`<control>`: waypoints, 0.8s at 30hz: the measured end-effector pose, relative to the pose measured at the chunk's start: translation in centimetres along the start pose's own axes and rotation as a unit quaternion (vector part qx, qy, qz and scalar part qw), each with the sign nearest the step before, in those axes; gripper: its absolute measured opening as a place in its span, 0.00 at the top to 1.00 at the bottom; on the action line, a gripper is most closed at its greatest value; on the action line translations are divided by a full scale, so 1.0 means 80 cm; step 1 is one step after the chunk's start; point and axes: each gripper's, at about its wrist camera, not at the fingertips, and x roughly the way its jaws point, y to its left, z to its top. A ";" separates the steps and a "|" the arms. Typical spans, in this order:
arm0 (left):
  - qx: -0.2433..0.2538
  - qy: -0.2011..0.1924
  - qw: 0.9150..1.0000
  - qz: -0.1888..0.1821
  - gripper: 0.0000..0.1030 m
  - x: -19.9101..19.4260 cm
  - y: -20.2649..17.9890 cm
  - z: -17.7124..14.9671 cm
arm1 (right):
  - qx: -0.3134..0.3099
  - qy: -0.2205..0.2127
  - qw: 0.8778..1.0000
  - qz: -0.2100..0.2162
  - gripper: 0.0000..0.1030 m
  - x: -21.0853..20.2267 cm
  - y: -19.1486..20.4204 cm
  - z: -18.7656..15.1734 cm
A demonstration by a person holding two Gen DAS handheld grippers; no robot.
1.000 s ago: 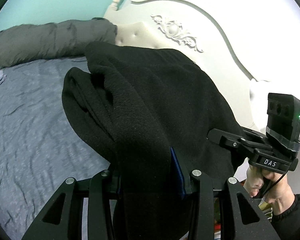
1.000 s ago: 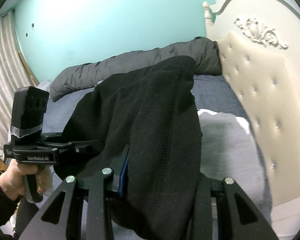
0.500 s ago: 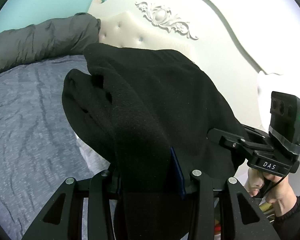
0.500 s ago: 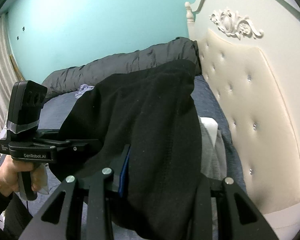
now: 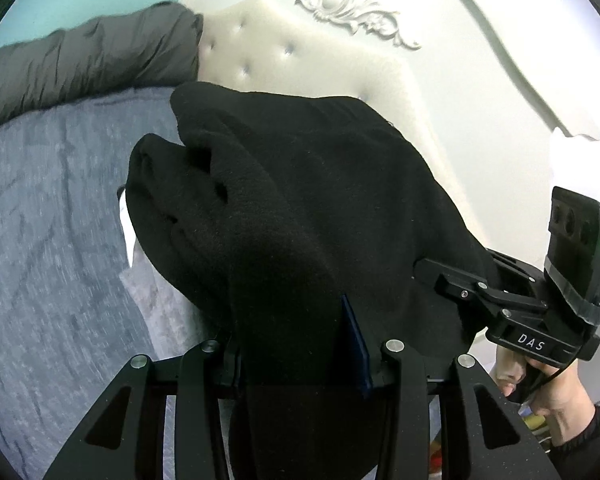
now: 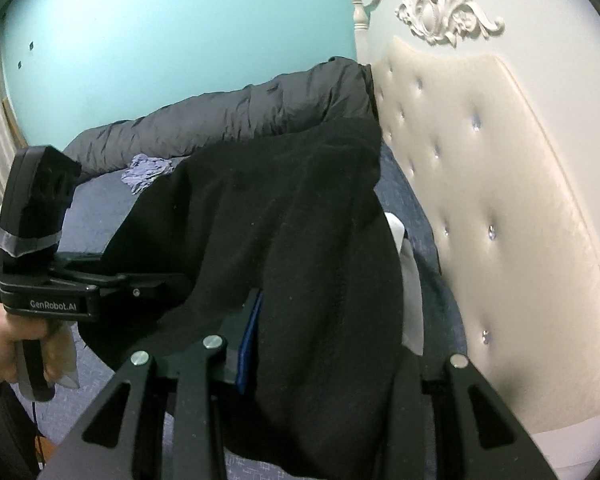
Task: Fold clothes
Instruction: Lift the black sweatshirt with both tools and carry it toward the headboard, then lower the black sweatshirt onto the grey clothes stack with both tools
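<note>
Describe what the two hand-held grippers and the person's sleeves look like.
Both are matte black with angular finger links fixed by silver screws and blue pads. The left hand-held gripper reads "GenRobot.AI" on its body; the right hand-held gripper reads "DAS". Each carries a black camera block banded with grey tape, the right one showing a green light. A thin black cable runs from the right handle. Both sleeves are black.
</note>
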 end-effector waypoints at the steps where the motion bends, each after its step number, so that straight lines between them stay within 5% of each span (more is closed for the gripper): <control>1: -0.002 -0.002 1.000 0.000 0.54 -0.003 0.001 0.000 | 0.003 -0.002 1.000 0.001 0.62 0.001 -0.001 -0.001; 14: -0.025 -0.025 0.999 0.007 0.46 -0.038 0.019 -0.002 | 0.080 -0.023 0.996 0.017 0.55 -0.010 -0.029 -0.014; 16: -0.017 -0.045 0.999 0.020 0.46 -0.057 0.019 -0.002 | 0.084 -0.026 0.996 0.013 0.45 -0.016 -0.029 -0.013; 24: 0.034 -0.058 0.997 0.046 0.46 -0.081 0.002 0.008 | 0.083 -0.042 0.995 -0.032 0.40 -0.041 -0.024 -0.003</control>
